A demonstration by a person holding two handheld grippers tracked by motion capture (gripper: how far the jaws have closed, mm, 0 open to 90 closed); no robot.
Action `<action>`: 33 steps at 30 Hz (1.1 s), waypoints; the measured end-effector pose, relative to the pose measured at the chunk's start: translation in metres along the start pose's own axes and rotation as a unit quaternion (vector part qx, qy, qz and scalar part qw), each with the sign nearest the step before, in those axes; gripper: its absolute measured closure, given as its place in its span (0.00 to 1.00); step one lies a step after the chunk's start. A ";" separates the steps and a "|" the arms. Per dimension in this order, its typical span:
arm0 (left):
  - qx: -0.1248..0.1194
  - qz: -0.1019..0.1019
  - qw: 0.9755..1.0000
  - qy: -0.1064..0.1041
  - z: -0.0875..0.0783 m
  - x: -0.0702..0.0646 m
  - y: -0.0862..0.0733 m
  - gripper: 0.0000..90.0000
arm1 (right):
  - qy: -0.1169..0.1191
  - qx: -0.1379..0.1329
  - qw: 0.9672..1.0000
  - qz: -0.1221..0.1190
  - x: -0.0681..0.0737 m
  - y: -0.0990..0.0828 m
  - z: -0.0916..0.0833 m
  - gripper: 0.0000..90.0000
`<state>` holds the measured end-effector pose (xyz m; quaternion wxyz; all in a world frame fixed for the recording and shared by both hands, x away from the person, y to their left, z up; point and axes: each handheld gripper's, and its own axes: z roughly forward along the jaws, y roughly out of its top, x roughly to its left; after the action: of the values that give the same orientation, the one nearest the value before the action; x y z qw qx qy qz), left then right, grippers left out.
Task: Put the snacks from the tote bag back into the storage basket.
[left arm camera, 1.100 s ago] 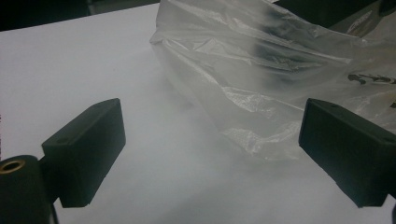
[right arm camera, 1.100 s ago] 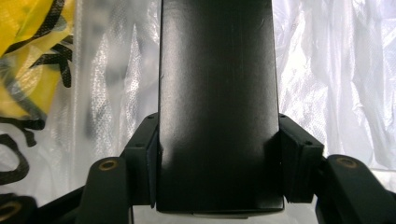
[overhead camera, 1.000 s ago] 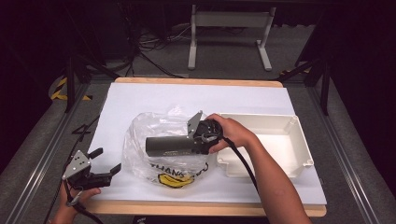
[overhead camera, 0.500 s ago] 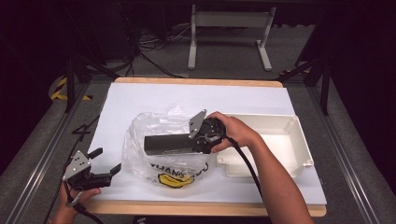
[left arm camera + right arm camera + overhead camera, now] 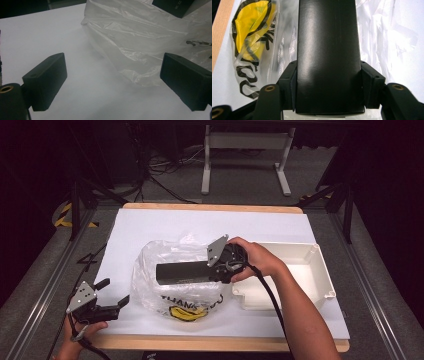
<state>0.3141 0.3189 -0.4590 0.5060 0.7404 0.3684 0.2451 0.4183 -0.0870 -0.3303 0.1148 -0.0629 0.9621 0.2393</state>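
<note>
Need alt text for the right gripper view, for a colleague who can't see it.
The right tongs are shut on a long black box, one jaw on each side of it. Beneath lies a clear plastic bag with a yellow and black print, on a white table sheet.

The right gripper (image 5: 200, 271) lies level, pointing toward the person's left, its jaws clamped on the sides of a long black rectangular box (image 5: 329, 50). The right hand (image 5: 257, 259) wraps its rear, forearm stretched forward. The left gripper (image 5: 112, 295) rests low at the near left, jaws spread wide, held by the left hand (image 5: 80, 330).
</note>
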 end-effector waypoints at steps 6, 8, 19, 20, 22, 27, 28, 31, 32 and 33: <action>0.000 0.000 1.000 0.000 0.000 0.000 0.000 0.09 | -0.001 -0.004 1.000 -0.003 0.001 -0.001 -0.008 0.48; 0.000 0.001 1.000 0.000 0.000 0.000 0.000 0.09 | 0.000 -0.004 1.000 -0.003 0.001 -0.002 -0.009 0.47; 0.001 0.002 1.000 -0.002 0.000 0.000 0.000 0.09 | 0.007 -0.003 1.000 -0.003 0.001 -0.007 -0.017 0.47; 0.001 0.001 1.000 -0.003 0.000 0.000 0.000 0.09 | 0.007 -0.004 1.000 -0.004 0.001 -0.007 -0.018 0.47; 0.000 0.000 1.000 -0.003 0.000 0.000 0.000 0.09 | 0.007 -0.005 1.000 -0.003 0.002 -0.008 -0.019 0.47; 0.000 0.000 1.000 -0.004 0.000 0.000 0.000 0.09 | 0.005 -0.009 1.000 -0.001 0.003 -0.010 -0.024 0.48; 0.000 0.000 1.000 -0.004 0.000 0.000 0.000 0.09 | 0.004 -0.009 1.000 -0.002 0.003 -0.011 -0.025 0.48; 0.000 0.000 1.000 -0.004 0.000 0.000 0.000 0.09 | 0.003 -0.013 1.000 0.002 0.005 -0.014 -0.029 0.48; 0.000 0.000 1.000 -0.003 0.000 0.000 0.000 0.09 | 0.001 -0.016 1.000 0.001 0.005 -0.015 -0.031 0.48; 0.001 0.000 1.000 -0.003 0.001 0.000 0.000 0.09 | 0.000 -0.016 1.000 0.003 0.005 -0.016 -0.033 0.48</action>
<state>0.3146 0.3186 -0.4591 0.5060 0.7420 0.3669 0.2426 0.4103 -0.1170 -0.3108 0.1130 -0.0617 0.9584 0.2549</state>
